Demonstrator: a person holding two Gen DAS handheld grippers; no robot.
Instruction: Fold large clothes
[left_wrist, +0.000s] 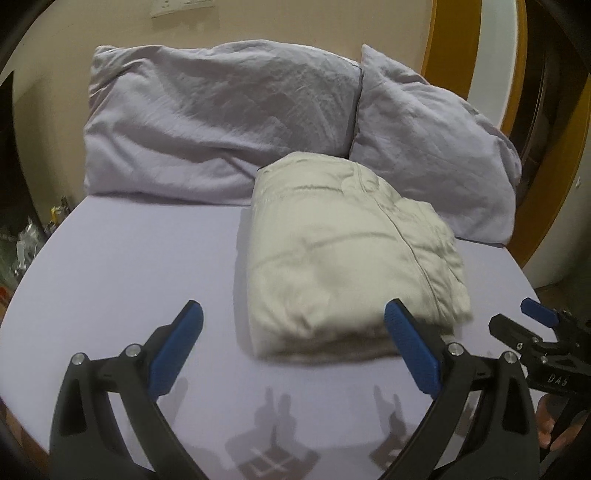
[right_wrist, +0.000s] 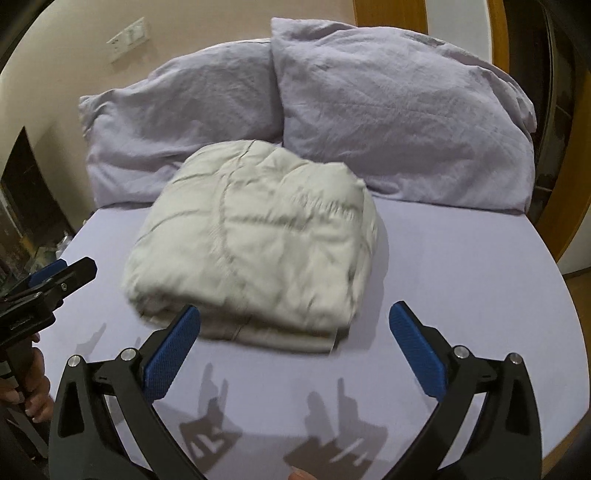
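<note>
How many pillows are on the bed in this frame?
2. The left pillow lies at the head of the bed; the right pillow is beside it, both behind the folded cream garment. None seems hidden.

creased cloth garment (left_wrist: 343, 258), smooth matt sheet (left_wrist: 129, 266)

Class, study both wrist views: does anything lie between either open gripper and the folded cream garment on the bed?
Nothing visible does. Only bare lilac sheet separates the left gripper and right gripper from the folded cream garment. The two pillows lie behind it, at the headboard end.
</note>
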